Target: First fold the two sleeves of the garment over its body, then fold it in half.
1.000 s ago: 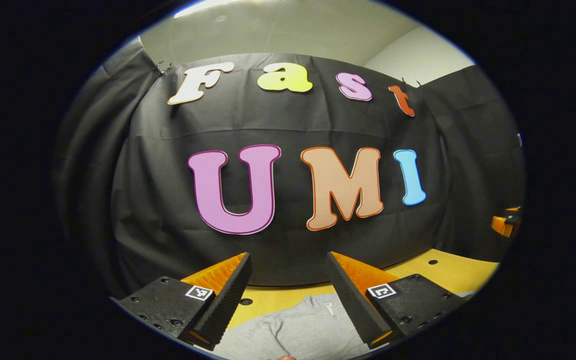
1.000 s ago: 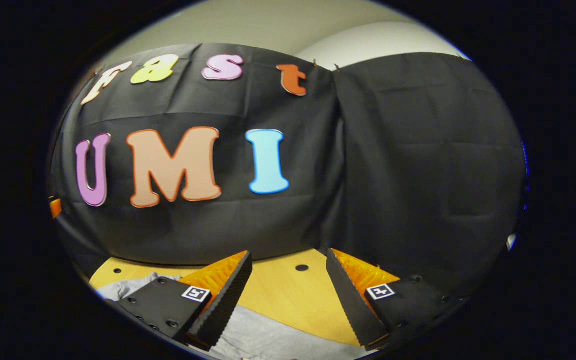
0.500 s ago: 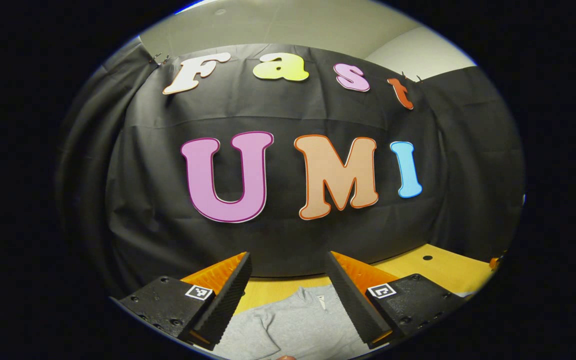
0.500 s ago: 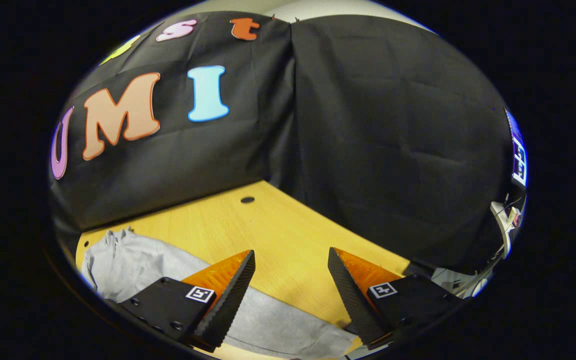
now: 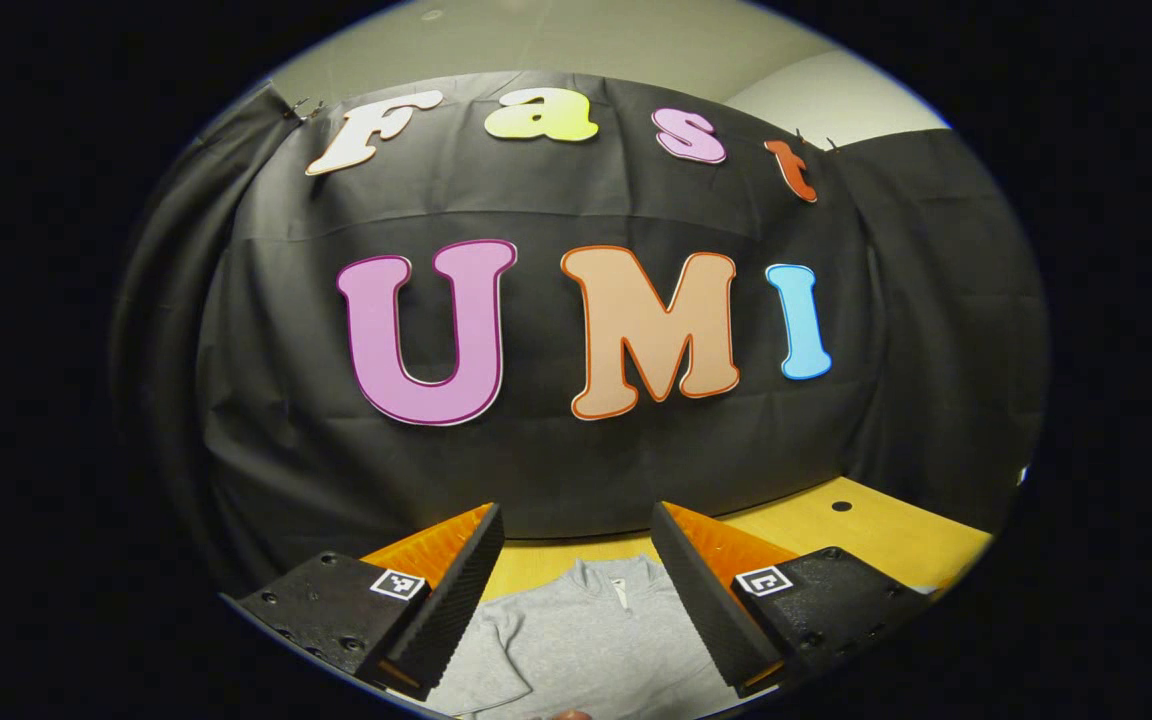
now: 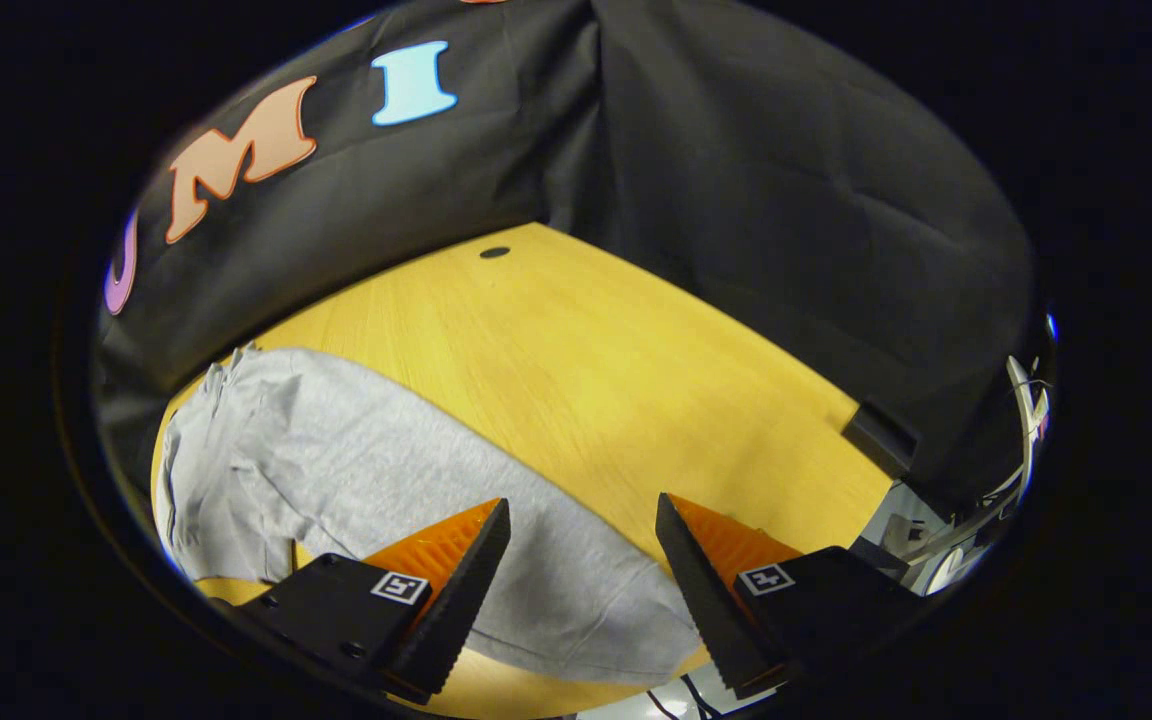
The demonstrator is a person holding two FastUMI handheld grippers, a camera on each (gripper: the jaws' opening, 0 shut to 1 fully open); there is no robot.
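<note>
Tilted down now, the right gripper (image 6: 581, 585) looks over far more yellow desk (image 6: 596, 360). Grey garment (image 6: 356, 480) lies flat there, its sleeve running lengthwise toward that gripper, collar toward the wall. Left gripper (image 5: 576, 590) has dipped slightly. Both gape wide, holding nothing.

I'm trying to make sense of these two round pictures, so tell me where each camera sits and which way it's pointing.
Left gripper view: rides on the left gripper, looking nearly level at the booth's back wall, with the grey garment low between its own two open fingers.
Right gripper view: rides on the right gripper, tilted down toward the wooden table and a grey sleeve, which reaches between its own open fingers.
Shared: both show the same garment, table and black wall.
</note>
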